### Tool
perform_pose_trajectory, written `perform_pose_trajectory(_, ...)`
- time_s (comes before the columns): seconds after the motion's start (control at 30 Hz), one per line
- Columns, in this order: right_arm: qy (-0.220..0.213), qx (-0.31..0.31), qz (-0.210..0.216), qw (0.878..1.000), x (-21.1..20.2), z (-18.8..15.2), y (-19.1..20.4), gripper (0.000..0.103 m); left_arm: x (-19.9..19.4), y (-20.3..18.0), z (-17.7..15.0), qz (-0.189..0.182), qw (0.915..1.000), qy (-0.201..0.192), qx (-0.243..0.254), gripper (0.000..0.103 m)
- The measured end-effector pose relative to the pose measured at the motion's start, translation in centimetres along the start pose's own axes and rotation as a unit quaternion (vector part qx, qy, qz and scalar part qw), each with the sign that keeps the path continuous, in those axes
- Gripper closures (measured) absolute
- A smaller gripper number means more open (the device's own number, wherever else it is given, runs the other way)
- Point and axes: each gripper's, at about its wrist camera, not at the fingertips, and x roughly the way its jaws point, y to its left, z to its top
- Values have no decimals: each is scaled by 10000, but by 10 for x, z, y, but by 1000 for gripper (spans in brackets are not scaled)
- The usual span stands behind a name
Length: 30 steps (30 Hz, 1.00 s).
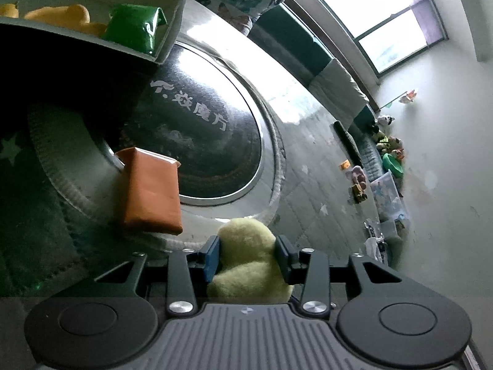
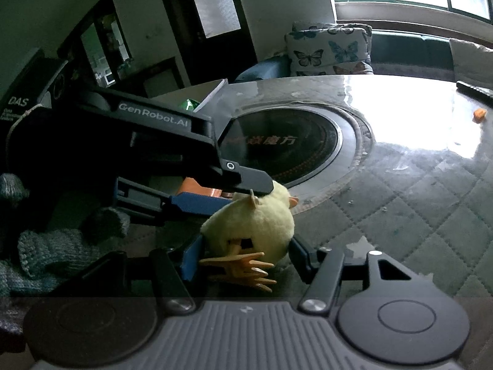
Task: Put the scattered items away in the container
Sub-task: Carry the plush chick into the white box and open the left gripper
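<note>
Left wrist view: my left gripper (image 1: 246, 257) has its blue-padded fingers (image 1: 211, 257) pressed into both sides of a fuzzy, pale yellow plush chick (image 1: 249, 259), round and soft between them. Just left of it and farther off lies a flat orange packet (image 1: 151, 191), smooth and rectangular, resting on the ribbed pale rim around a glossy black round cooktop (image 1: 209, 141) set into the table (image 1: 311, 166). The table wears a quilted, diamond-stitched cover under a shiny film. At far left sits the container (image 1: 172, 27), a pale box with thin straight walls; inside are a crinkly green packet (image 1: 135, 29) and soft orange-yellow shapes I cannot identify.

In the right wrist view, my right gripper (image 2: 243, 260) brackets the same chick (image 2: 255, 225) low down, near its stiff orange feet (image 2: 246, 269); the near finger (image 2: 191, 259) touches the fuzz, but I cannot tell whether the other presses it, so whether this one grips stays unclear. My left gripper (image 2: 197, 191) comes in from the left, clamping the chick's upper body. A knitted grey-blue sleeve (image 2: 52, 246) lies at near left. A butterfly-print cushion (image 2: 329, 49) stands beyond the table.
</note>
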Motion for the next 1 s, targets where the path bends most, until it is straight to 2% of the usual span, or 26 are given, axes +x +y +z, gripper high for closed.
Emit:
perform_pose_trajectory(0.2, -163, -232, -32, 9996, -13, 6, 13, 43, -26, -3, -1, -174, 9994, -264, 103, 61)
perform_pose_trajectory(0.43, -548, -774, 217, 9953, -13, 41, 46, 43, -78, -1, 22, -214, 9939, -1067, 166, 61)
perform_pose_trajectory(0.6, -764, -1135, 558, 9890, 10, 75, 75, 43, -114, 15, 52, -42, 9863, -1639, 163, 61)
perform_pose_trajectory(0.73, -842, -1372, 869, 9831, 39, 102, 99, 43, -134, 36, 79, 139, 9806, -1954, 109, 61)
perform_pose_trajectory(1.0, -725, -1499, 1271, 9778, 100, 137, 133, 43, -139, 80, 124, 398, 9750, -2184, -95, 62)
